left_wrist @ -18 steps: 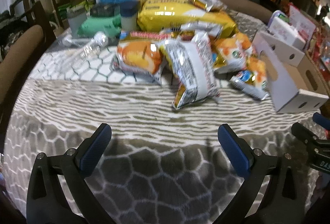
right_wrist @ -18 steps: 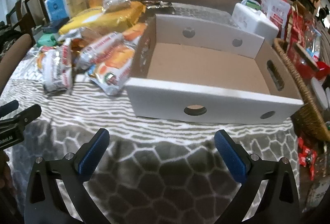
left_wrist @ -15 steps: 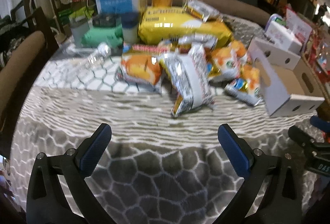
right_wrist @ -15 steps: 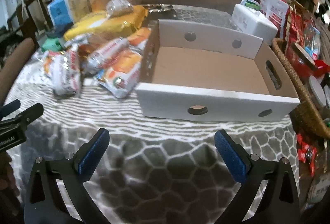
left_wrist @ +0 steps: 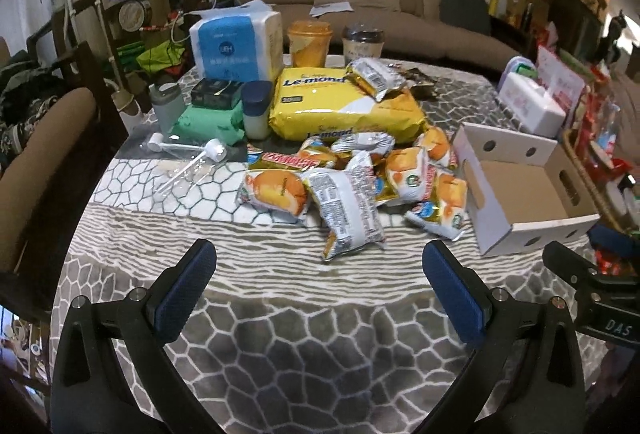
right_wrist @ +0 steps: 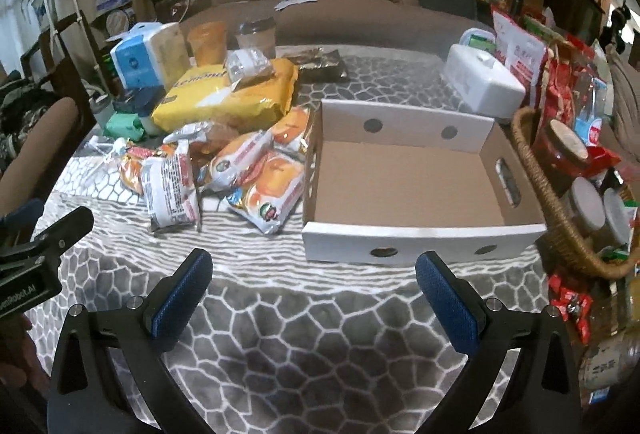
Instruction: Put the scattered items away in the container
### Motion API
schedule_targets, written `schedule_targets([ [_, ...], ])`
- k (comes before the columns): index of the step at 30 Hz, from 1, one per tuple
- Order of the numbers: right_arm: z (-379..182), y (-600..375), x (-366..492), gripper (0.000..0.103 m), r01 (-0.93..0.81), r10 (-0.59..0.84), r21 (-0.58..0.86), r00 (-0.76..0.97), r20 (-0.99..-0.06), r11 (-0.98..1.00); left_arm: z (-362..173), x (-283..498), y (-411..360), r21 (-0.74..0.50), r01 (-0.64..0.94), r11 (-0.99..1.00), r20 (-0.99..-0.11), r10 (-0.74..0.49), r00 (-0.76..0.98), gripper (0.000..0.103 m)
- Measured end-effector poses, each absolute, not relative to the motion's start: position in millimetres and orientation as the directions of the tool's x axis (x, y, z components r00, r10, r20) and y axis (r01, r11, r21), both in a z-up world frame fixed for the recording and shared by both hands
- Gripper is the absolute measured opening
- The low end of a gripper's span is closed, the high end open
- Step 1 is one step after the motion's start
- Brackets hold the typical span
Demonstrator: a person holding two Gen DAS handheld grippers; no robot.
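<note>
A pile of snack packets (left_wrist: 352,186) lies on the patterned tablecloth, also in the right wrist view (right_wrist: 224,174). A silver packet (left_wrist: 348,210) lies nearest, an orange cake packet (left_wrist: 276,190) to its left. A large yellow bag (left_wrist: 344,106) sits behind them. An empty white cardboard box (right_wrist: 408,182) stands right of the pile, also in the left wrist view (left_wrist: 520,190). My left gripper (left_wrist: 320,286) is open, above the cloth short of the pile. My right gripper (right_wrist: 314,290) is open, in front of the box.
A blue-white tissue pack (left_wrist: 236,42), cups (left_wrist: 310,42), a green pouch (left_wrist: 208,118) and clear plastic bottles (left_wrist: 188,162) stand behind left. A wicker basket (right_wrist: 560,218) with jars and a white container (right_wrist: 484,82) border the box on the right. A chair (left_wrist: 44,154) stands left.
Both grippers have drawn back and risen, so the pile and the box look smaller and farther. Both stay open and empty.
</note>
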State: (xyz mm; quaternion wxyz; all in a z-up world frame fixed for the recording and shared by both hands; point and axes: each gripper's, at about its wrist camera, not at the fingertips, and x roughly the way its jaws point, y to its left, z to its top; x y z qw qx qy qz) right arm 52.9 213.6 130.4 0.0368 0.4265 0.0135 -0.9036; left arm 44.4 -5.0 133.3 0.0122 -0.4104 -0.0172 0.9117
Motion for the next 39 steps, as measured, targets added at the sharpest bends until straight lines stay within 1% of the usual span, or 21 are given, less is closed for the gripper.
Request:
schedule_targets([
  [5,134,224,55,0.103,0.062,-0.054,0.019,-0.631,-0.774,-0.998,140,45,6,-0.032,-0.026,-0.999,-0.742,0.041,-0.669,0.103],
  [8,138,226,55,0.103,0.069,-0.061,0.023,-0.630,-0.774,-0.997,146,40,4,-0.064,-0.036,-0.997,-0.747,0.071,-0.662,0.103],
  [13,145,221,48,0.103,0.117,-0.136,0.080,-0.619,-0.773,-0.990,154,33,-8,-0.062,-0.039,-0.997,-0.738,0.072,-0.671,0.103],
  [17,143,207,40,0.103,0.176,-0.200,0.115,-0.600,-0.774,-0.978,145,29,-30,-0.089,-0.045,-0.995,-0.748,0.097,-0.656,0.103],
  [23,134,171,26,0.102,0.282,-0.308,0.172,-0.567,-0.764,-0.944,128,23,-56,-0.127,-0.008,-0.992,-0.761,0.102,-0.641,0.103],
  [25,128,150,18,0.097,0.325,-0.344,0.184,-0.550,-0.761,-0.928,124,21,-63,-0.126,0.003,-0.992,-0.767,0.095,-0.635,0.103],
  [28,115,124,4,0.094,0.362,-0.366,0.190,-0.514,-0.776,-0.913,120,20,-70,-0.116,0.002,-0.993,-0.772,0.089,-0.630,0.103],
  [29,109,117,-1,0.094,0.371,-0.378,0.202,-0.500,-0.779,-0.906,119,20,-73,-0.111,0.001,-0.994,-0.770,0.085,-0.632,0.101],
  [30,103,110,-6,0.090,0.377,-0.395,0.220,-0.489,-0.778,-0.900,117,20,-77,-0.087,0.022,-0.996,-0.773,0.054,-0.632,0.101],
  [31,96,103,-12,0.089,0.377,-0.400,0.229,-0.474,-0.784,-0.897,115,19,-81,-0.084,0.025,-0.996,-0.776,0.049,-0.629,0.102],
  [35,76,82,-26,0.089,0.386,-0.407,0.241,-0.438,-0.801,-0.890,105,17,-107,-0.125,0.060,-0.990,-0.790,0.062,-0.610,0.102],
  [39,59,62,-37,0.089,0.406,-0.368,0.190,-0.424,-0.827,-0.894,100,19,-134,-0.217,0.106,-0.971,-0.776,0.105,-0.622,0.102],
])
